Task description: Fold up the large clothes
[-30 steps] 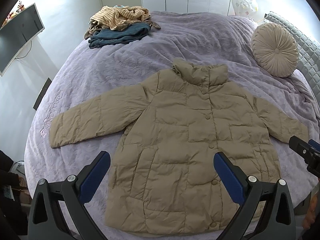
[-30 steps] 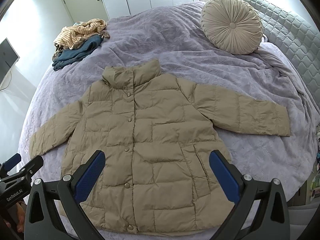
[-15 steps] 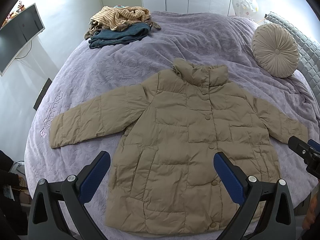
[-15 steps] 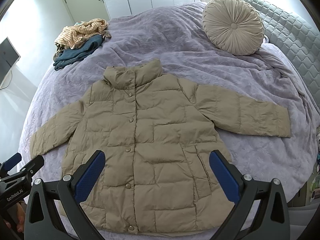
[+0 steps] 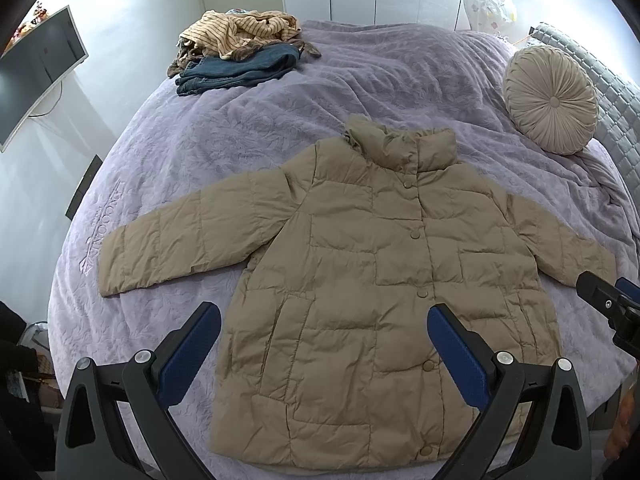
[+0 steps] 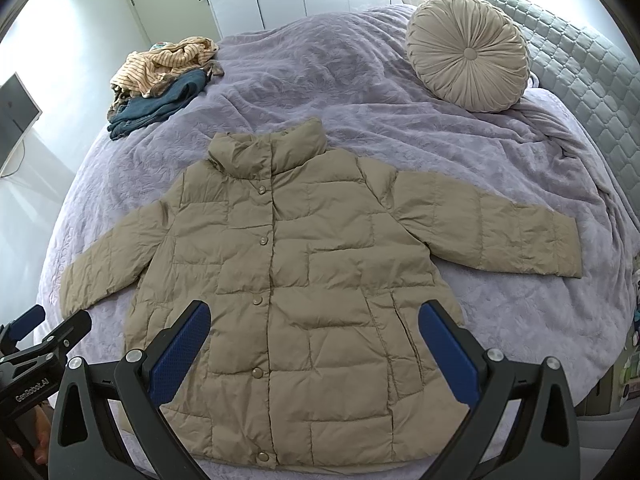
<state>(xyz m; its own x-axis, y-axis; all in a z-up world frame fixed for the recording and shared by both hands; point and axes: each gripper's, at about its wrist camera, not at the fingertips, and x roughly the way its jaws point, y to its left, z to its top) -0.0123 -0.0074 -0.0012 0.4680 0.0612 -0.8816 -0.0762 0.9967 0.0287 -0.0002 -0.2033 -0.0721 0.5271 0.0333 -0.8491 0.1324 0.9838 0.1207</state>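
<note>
So the tan quilted puffer jacket is laid out flat, front up and buttoned, on the near half of the lavender textured bedspread, collar pointing to the far side and both sleeves spread out left and right. Nothing's folded yet as far as I can tell, so the step in hand looks like the first fold, probably bringing a sleeve in across the chest. If it were me I'd pinch each sleeve right at the cuff, not mid-arm, since puffy fill slides and springs back, then lay it straight across the body and press it down before going for the hem. The left gripper has its blue-padded fingers spread wide, holding nothing, hovering above the hem without touching the fabric. Same deal with the right gripper: fingers splayed wide, empty, above the lower half of the jacket. Farther out there's a round pleated beige cushion at the far right against the grey quilted headboard, and a pile of striped and denim clothes at the far left, well apart from the jacket.
</note>
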